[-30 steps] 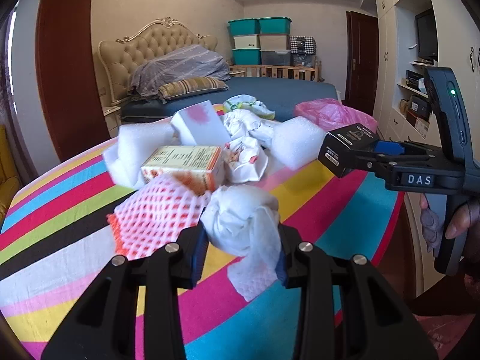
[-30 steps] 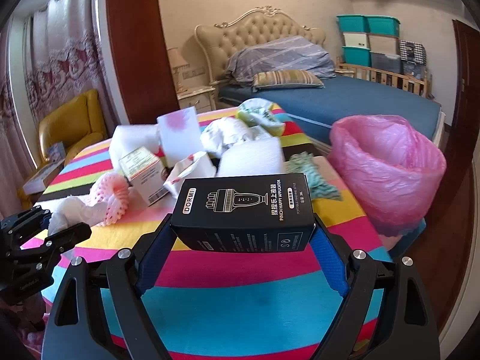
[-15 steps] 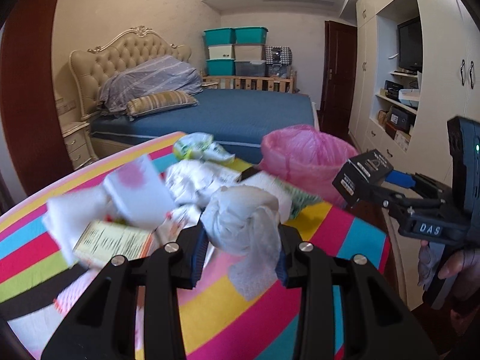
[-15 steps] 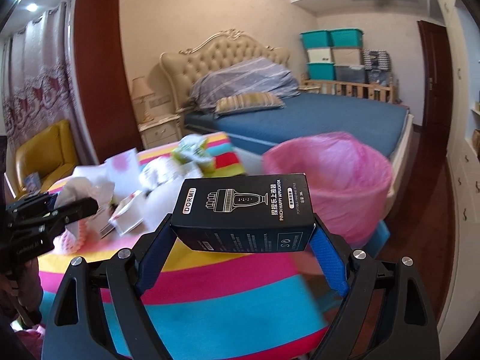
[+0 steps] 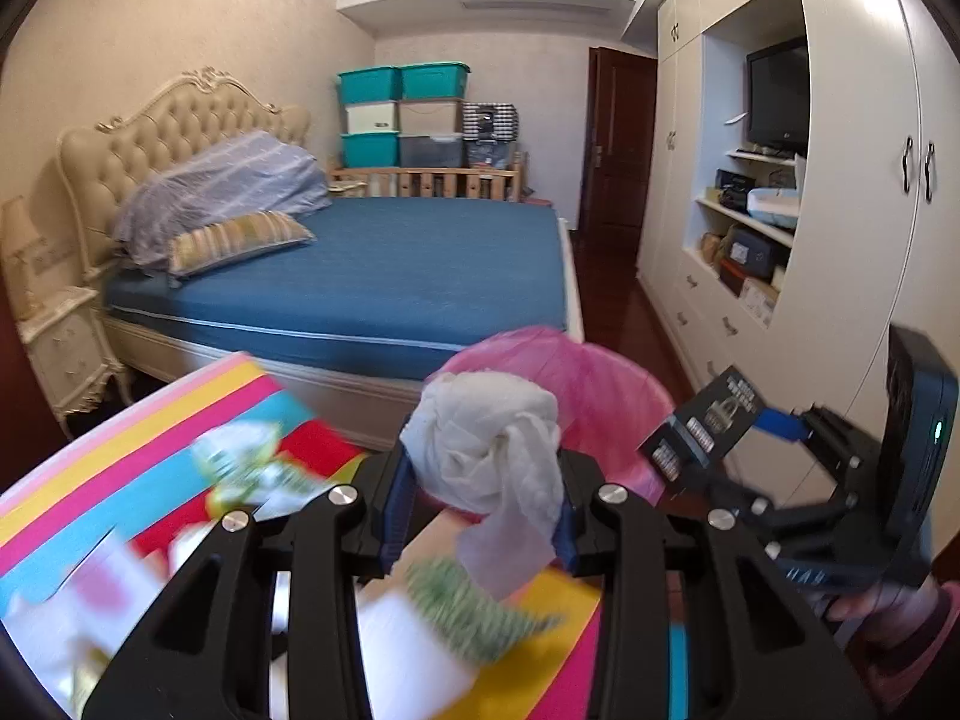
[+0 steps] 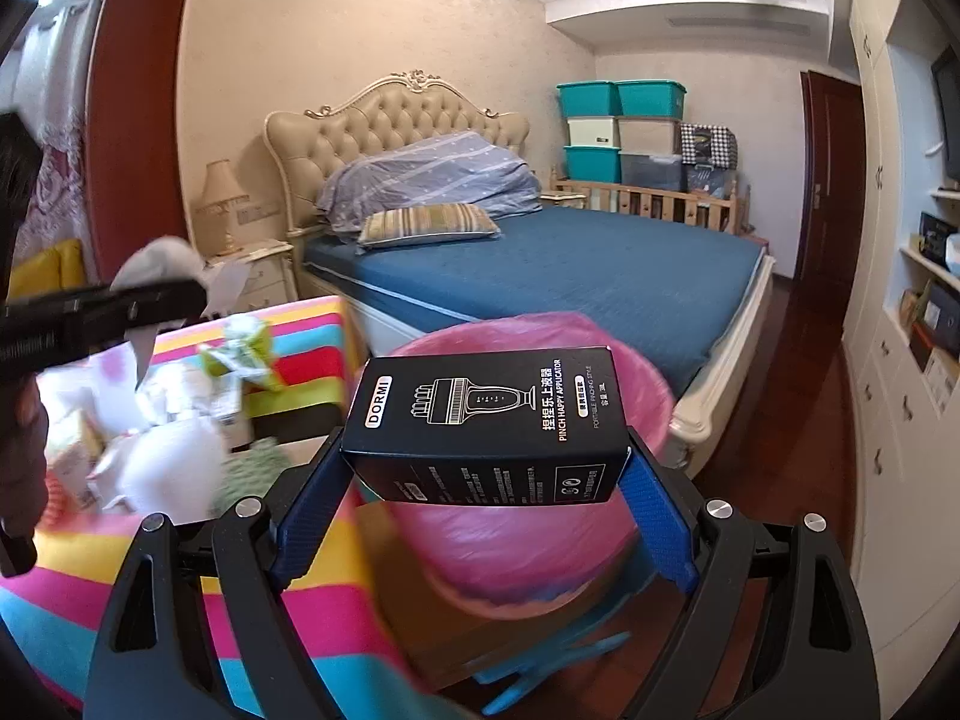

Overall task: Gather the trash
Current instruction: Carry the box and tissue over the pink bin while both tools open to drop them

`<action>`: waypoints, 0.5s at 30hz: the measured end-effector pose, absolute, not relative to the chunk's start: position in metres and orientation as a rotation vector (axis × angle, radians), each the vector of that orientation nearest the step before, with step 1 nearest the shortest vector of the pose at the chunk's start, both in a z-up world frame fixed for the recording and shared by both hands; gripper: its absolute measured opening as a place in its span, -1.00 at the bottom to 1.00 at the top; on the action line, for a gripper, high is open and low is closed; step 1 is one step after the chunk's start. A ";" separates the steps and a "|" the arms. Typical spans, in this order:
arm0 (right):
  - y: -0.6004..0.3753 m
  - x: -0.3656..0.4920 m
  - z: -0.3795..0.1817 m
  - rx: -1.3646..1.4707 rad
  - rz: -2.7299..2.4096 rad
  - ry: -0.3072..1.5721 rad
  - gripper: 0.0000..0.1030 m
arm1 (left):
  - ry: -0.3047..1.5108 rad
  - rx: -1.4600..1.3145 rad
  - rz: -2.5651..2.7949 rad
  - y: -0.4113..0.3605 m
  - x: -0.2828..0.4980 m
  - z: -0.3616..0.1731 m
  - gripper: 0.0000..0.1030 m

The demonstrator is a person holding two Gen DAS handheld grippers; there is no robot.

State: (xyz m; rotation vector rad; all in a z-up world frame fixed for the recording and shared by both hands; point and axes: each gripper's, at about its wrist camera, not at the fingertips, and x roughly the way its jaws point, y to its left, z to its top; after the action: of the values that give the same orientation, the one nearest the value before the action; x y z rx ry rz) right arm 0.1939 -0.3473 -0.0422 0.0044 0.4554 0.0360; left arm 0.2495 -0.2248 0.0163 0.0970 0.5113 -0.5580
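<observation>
Bin (image 6: 528,546) nearer, below gripper-held box (image 6: 486,426)

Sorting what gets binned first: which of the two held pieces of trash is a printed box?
The black box, clamped in the right gripper in front of the pink-lined bin. The left gripper holds a crumpled white tissue wad, soft and unprinted.

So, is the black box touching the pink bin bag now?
Cannot tell. In the right wrist view the black box, clamped by the right gripper, overlaps the pink bin bag; no gap or contact shows.
</observation>
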 end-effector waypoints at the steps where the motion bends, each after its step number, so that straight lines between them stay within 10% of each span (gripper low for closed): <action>1: -0.350 0.198 -0.042 0.002 0.037 0.455 0.61 | 0.521 0.098 -0.565 -0.233 0.259 0.017 -0.28; 12: -0.376 0.248 -0.054 0.020 0.065 0.499 0.62 | 0.598 0.096 -0.590 -0.293 0.334 0.011 -0.20; 15: -0.377 0.257 -0.059 0.019 0.099 0.505 0.78 | 0.619 0.087 -0.600 -0.305 0.349 0.012 0.12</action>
State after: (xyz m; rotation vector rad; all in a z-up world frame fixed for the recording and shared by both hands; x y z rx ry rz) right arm 0.2568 -0.3775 -0.0594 0.0185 0.5054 0.0991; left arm 0.3490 -0.3048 0.0118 0.0872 0.6190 -0.5998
